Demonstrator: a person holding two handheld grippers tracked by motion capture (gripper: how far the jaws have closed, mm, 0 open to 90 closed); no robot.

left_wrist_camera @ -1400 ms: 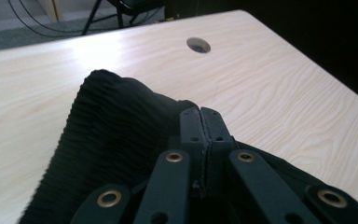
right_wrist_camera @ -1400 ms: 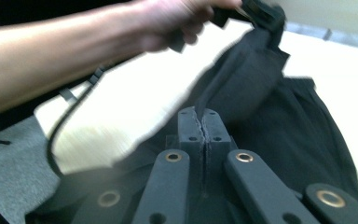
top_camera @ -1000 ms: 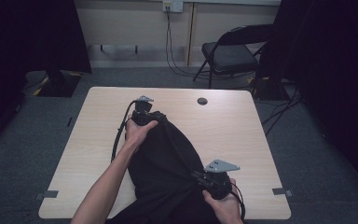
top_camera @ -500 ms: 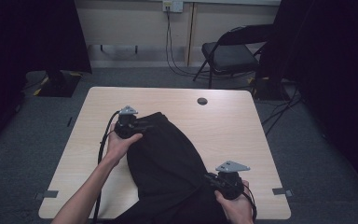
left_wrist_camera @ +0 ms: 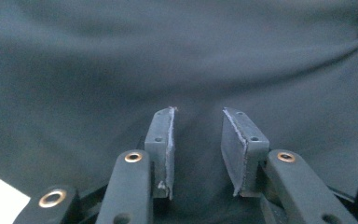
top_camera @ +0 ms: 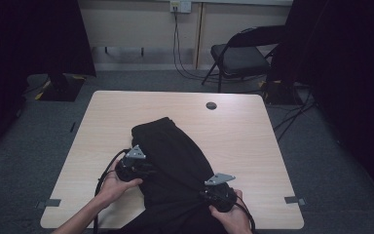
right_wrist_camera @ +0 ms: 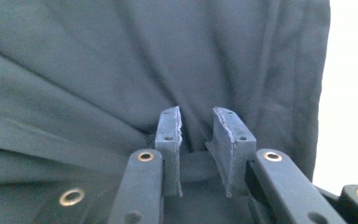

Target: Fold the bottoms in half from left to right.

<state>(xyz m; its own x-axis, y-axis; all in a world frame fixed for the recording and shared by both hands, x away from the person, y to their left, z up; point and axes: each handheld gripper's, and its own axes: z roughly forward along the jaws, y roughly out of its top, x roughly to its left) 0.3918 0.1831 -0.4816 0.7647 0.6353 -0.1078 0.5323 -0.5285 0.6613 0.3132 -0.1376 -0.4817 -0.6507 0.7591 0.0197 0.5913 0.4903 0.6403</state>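
A black garment lies along the wooden table, its near end hanging over the front edge. My left gripper rests at the garment's left edge, midway along it. In the left gripper view that gripper is open after widening in the past second, with smooth dark cloth under the jaws and nothing pinched. My right gripper sits at the garment's right edge near the front. In the right gripper view its jaws have just been opening, and a loose fold of cloth lies between the pads.
A round cable hole sits in the tabletop at the back. A folding chair stands behind the table, with cables on the floor beside it. Bare tabletop stretches to the right of the garment. Grey tape marks sit at the front corners.
My left hand came back from the garment's far end to its left edge, leaving that end flat on the table. My right hand sank a little at the front.
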